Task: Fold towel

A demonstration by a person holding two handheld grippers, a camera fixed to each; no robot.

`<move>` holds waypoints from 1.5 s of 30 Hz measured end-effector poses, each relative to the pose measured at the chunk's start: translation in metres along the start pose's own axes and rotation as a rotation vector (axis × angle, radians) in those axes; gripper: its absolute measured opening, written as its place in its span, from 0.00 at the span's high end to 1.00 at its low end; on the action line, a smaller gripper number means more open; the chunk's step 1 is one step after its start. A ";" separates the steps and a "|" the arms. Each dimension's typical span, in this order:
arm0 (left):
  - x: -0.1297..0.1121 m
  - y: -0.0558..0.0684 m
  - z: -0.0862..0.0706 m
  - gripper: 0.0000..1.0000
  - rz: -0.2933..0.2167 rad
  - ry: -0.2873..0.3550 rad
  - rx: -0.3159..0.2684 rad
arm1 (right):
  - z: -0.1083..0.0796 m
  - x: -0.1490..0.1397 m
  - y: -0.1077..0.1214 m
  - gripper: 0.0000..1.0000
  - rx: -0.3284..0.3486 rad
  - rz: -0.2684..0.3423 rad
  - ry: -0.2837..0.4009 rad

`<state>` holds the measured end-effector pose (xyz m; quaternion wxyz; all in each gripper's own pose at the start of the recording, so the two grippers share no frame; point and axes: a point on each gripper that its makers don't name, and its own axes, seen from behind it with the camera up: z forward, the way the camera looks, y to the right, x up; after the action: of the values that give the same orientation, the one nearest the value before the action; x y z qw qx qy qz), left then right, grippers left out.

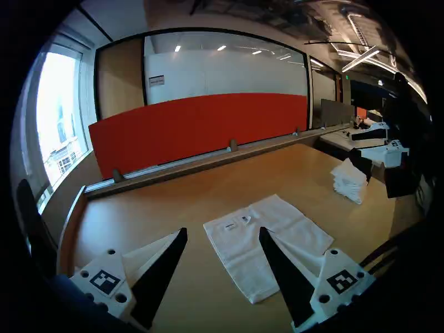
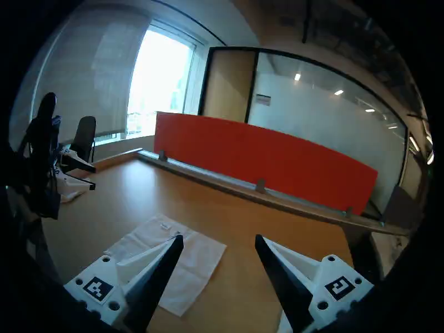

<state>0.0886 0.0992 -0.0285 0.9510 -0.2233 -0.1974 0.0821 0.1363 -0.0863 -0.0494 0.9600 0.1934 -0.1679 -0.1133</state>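
Left gripper (image 1: 222, 230) hangs above the counter (image 1: 183, 200), fingers spread wide, nothing between them. Just past its fingertips lies the towel (image 1: 250, 250), flat, white, out in the middle of the wood. From the right gripper view the same towel (image 2: 197, 261) sits low and left, partly under that gripper's near finger. The right gripper (image 2: 219, 238) is wide apart too and holds nothing.

Orientation now. The label (image 1: 237, 222) sits along the far edge, the edge toward the red divider (image 1: 200, 133). So the long axis looks to run from the grippers out toward that divider, skewed a little rather than square to it. It looks only slightly longer than wide, and the lens bends things, so take that loosely. The right part shows a crease or an overlapped layer; which one, I can't tell.

The risks, as I judge them: the skew is the big one. Grab two corners without allowing for it and the fold lands crooked, edges mismatched. If that right part is doubled, a pinch may catch just one layer and drag it open. On smooth wood, the cloth could slide instead of lifting. Over to the right, a pile of folded towels (image 1: 349, 180) sits well apart.
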 end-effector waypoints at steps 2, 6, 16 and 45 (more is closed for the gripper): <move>-0.007 0.002 0.003 0.04 0.001 -0.014 -0.006 | 0.004 -0.008 -0.003 0.00 0.011 -0.005 -0.014; -0.022 0.007 0.010 0.04 0.007 -0.040 -0.020 | 0.011 -0.023 -0.010 0.00 0.033 -0.014 -0.039; -0.063 0.022 0.024 0.04 0.019 -0.111 -0.057 | 0.029 -0.064 -0.028 0.00 0.082 -0.011 -0.095; -0.175 0.054 0.056 0.04 0.032 -0.357 -0.166 | 0.062 -0.198 -0.075 0.00 0.206 -0.028 -0.325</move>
<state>-0.0974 0.1268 -0.0662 0.8778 -0.2858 -0.3656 0.1189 -0.0798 -0.1186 -0.0813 0.8936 0.2724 -0.3287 -0.1388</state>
